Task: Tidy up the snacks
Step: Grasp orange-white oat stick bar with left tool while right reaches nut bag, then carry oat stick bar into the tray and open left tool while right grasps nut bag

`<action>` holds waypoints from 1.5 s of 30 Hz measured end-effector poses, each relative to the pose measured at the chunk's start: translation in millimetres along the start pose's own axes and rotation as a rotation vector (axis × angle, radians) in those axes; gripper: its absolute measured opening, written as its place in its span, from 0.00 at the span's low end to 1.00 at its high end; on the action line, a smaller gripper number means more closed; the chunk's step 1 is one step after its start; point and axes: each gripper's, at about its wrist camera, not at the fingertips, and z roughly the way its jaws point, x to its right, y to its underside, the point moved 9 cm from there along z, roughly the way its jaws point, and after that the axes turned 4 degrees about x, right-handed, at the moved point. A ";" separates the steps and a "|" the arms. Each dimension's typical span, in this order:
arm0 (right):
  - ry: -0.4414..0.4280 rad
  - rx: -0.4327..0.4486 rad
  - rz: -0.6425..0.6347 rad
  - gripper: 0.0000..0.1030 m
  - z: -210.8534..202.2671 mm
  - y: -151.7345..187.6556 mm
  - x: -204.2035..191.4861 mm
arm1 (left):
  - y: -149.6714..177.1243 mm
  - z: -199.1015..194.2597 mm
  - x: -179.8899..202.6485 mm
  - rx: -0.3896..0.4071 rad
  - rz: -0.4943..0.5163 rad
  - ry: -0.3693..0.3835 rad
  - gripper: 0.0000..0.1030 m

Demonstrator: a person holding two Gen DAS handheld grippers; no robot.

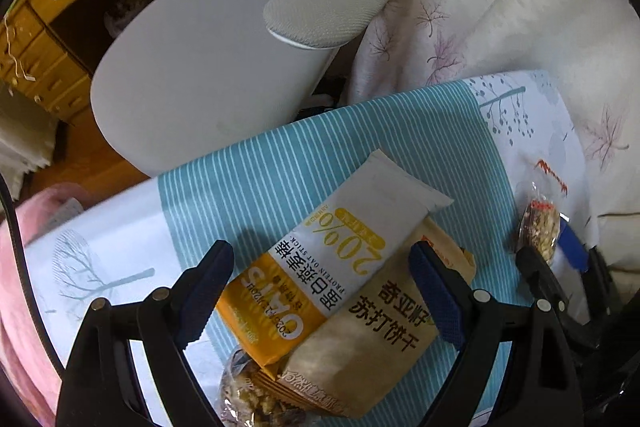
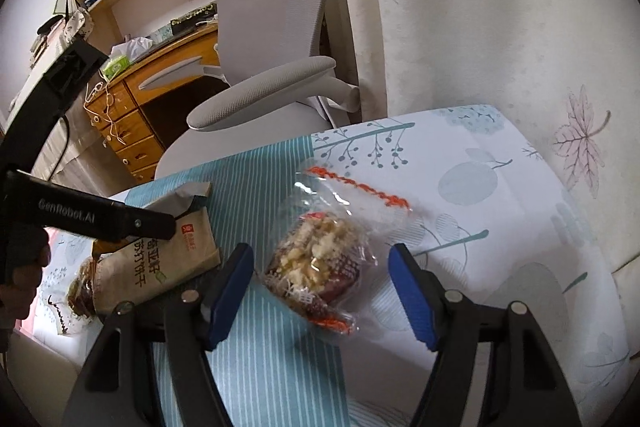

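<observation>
In the left wrist view my left gripper (image 1: 320, 271) is open, its fingers either side of a white and orange oat bar packet (image 1: 332, 259). That packet lies across a beige cracker packet (image 1: 372, 343), with a clear nut snack (image 1: 248, 391) under both. In the right wrist view my right gripper (image 2: 322, 269) is open around a clear bag with a red zigzag seal holding a nut and date snack (image 2: 320, 263), which lies on the cloth. The cracker packet (image 2: 160, 263) shows at left under the left gripper's body. The right gripper's fingertips (image 1: 532, 259) show beside the clear bag (image 1: 538, 227).
A teal striped and tree-print cloth (image 2: 480, 187) covers the table. A grey office chair (image 2: 264, 95) stands just behind the table edge. A leaf-print curtain (image 2: 520, 27) hangs at the right. A wooden desk with drawers (image 2: 132, 123) and bookshelves stands at back left.
</observation>
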 end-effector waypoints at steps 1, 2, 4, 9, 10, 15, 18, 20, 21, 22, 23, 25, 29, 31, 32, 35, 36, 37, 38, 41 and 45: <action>-0.002 0.000 -0.004 0.59 -0.2 0.1 -1.0 | 0.3 0.7 -0.4 -0.003 -0.007 0.011 0.85; 0.001 0.000 -0.010 0.59 -0.4 0.0 -1.4 | 0.6 0.7 -0.1 -0.004 -0.010 0.018 0.82; -0.001 -0.001 -0.011 0.57 -1.3 -0.1 -1.5 | 1.9 1.5 -0.5 -0.011 -0.025 0.029 0.82; -0.018 -0.036 0.020 0.49 -4.5 2.6 0.9 | 5.0 -0.3 -1.3 -0.018 -0.080 0.060 0.66; -0.023 -0.044 0.019 0.49 -6.5 3.9 0.4 | 6.8 -2.2 0.0 -0.020 -0.092 0.074 0.57; -0.043 -0.085 0.047 0.42 -16.9 11.4 1.8 | 15.6 -7.0 7.5 -0.040 -0.111 0.080 0.39; -0.048 -0.123 0.073 0.42 -24.0 18.7 5.2 | 20.3 -10.0 12.1 -0.043 -0.088 0.051 0.37; -0.047 -0.141 0.077 0.42 -28.9 23.7 7.2 | 25.1 -11.9 14.4 -0.050 -0.088 0.048 0.37; -0.048 -0.154 0.079 0.42 -32.3 27.1 8.0 | 28.6 -14.0 15.3 -0.055 -0.090 0.042 0.37; -0.050 -0.162 0.080 0.42 -35.2 29.5 8.2 | 33.7 -16.6 16.7 -0.058 -0.094 0.034 0.37; -0.052 -0.175 0.083 0.41 -39.4 33.2 8.7 | 37.4 -19.4 17.9 -0.057 -0.098 0.033 0.37; -0.057 -0.200 0.091 0.41 -46.3 40.0 9.6 | 42.5 -25.3 21.1 -0.056 -0.111 0.037 0.37; -0.071 -0.255 0.113 0.41 -65.1 59.3 9.0 | 49.1 -45.1 29.7 -0.032 -0.121 0.061 0.37; -0.077 -0.279 0.123 0.41 -74.4 69.2 7.9 | 53.8 -55.6 35.0 -0.022 -0.128 0.070 0.37; -0.083 -0.292 0.131 0.40 -80.3 74.4 6.9 | 56.2 -59.9 38.0 -0.020 -0.137 0.077 0.37; -0.091 -0.325 0.157 0.39 -96.9 88.1 3.5 | 65.6 -74.2 42.6 -0.023 -0.180 0.112 0.37; -0.094 -0.334 0.167 0.39 -103.8 92.9 2.2 | 69.4 -79.3 45.9 -0.023 -0.192 0.123 0.37; -0.095 -0.338 0.171 0.39 -107.4 95.2 1.6 | 75.5 -87.5 48.8 -0.021 -0.204 0.134 0.37; -0.095 -0.343 0.175 0.39 -113.7 99.0 0.8 | 80.3 -94.0 51.0 -0.019 -0.210 0.144 0.37; -0.098 -0.360 0.184 0.39 -134.0 109.5 -3.1 | 96.2 -116.2 57.8 -0.013 -0.224 0.167 0.37; -0.116 -0.370 0.196 0.39 -157.7 116.3 -9.6 | 119.9 -146.1 67.8 -0.005 -0.237 0.199 0.37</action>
